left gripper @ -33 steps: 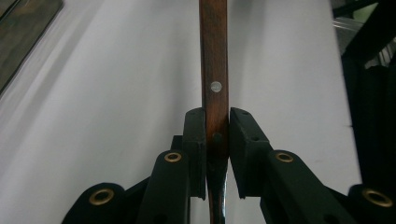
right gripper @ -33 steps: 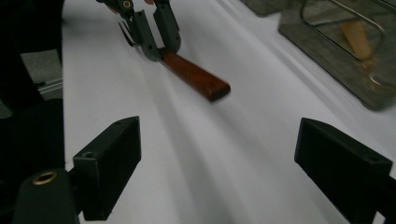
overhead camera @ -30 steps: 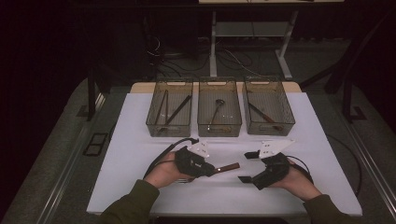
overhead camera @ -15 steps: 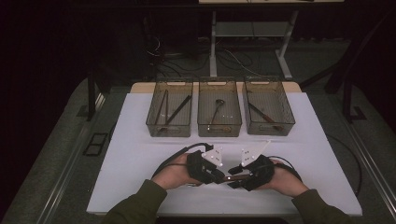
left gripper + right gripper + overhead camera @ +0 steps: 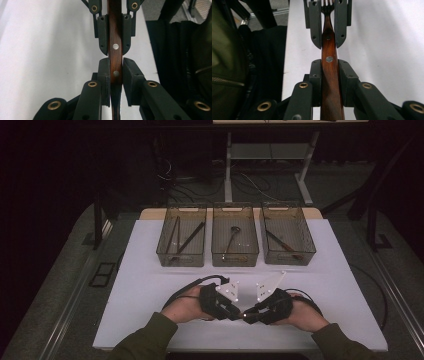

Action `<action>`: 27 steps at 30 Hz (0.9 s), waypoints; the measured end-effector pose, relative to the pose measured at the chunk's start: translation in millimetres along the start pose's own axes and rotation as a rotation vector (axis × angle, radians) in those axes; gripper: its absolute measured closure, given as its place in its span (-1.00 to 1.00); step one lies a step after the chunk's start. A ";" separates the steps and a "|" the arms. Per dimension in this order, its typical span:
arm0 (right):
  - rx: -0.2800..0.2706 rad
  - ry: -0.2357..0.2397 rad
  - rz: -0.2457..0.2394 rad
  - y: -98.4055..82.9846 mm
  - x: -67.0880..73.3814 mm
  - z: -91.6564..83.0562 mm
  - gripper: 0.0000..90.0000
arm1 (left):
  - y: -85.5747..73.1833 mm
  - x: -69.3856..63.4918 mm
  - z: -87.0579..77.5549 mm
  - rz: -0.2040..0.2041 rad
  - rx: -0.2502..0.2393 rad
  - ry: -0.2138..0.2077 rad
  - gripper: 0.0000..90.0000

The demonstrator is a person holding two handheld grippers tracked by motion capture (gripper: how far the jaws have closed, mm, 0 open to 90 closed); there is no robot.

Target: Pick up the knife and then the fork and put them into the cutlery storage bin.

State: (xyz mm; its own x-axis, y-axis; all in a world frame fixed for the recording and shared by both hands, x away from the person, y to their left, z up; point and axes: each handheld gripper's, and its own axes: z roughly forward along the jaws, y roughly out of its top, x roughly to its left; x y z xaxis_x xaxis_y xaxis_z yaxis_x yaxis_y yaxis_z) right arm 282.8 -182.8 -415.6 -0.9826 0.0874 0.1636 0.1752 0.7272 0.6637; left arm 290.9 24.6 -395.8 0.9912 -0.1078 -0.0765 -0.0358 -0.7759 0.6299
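I see a dark room with a white tabletop (image 5: 150, 290); three clear bins stand in a row at its far side. The left bin (image 5: 181, 242) holds long dark utensils, the middle bin (image 5: 235, 240) a spoon-like utensil, the right bin (image 5: 287, 239) a dark-handled utensil. Near the front edge, my left tool (image 5: 235, 311) and right tool (image 5: 248, 314) meet tip to tip. Between them lies a wood-handled fork (image 5: 115, 50), held above the tabletop. The left tool has its jaws closed on the handle, pads pressing both sides near one rivet. The right tool has just been closing its jaws; they now clamp the same handle (image 5: 329, 75) beside the other rivet, with the tines at the far end.
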 end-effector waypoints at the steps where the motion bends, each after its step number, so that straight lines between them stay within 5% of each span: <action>1: 0.002 0.003 0.005 0.1 0.4 0.0 0.67 | -0.1 0.0 -0.4 -0.002 0.003 -0.005 0.71; 7: -0.011 -0.009 0.036 0.0 -0.2 -2.3 0.68 | -3.9 2.3 -3.4 -0.019 -0.041 0.012 0.68; 10: -0.015 -0.031 0.046 -1.3 -1.3 -5.6 0.68 | -8.3 4.1 -11.5 -0.075 -0.113 0.041 0.39; 13: -0.023 -0.054 0.059 -4.0 -4.2 -9.8 0.68 | -17.2 6.1 -23.1 -0.123 -0.184 0.093 0.21; 16: -0.038 -0.083 0.081 -7.7 -7.7 -16.8 0.68 | -33.6 4.2 -35.5 -0.187 -0.256 0.192 -0.01; 22: -0.072 -0.162 0.152 -18.3 -17.6 -33.8 0.68 | -69.9 0.1 -46.5 -0.275 -0.258 0.354 -0.36; 27: -0.112 -0.213 0.222 -26.0 -23.9 -47.7 0.68 | -98.5 -5.4 -50.2 -0.360 -0.261 0.422 -0.51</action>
State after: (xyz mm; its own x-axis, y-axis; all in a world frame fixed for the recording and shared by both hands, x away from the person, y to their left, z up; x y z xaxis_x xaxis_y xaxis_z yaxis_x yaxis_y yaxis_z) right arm 304.7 -236.2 -401.9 -0.9081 0.3849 0.1651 0.3810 0.5958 0.7069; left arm 295.5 132.9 -418.7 0.9022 0.4294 -0.0409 0.2903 -0.5342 0.7940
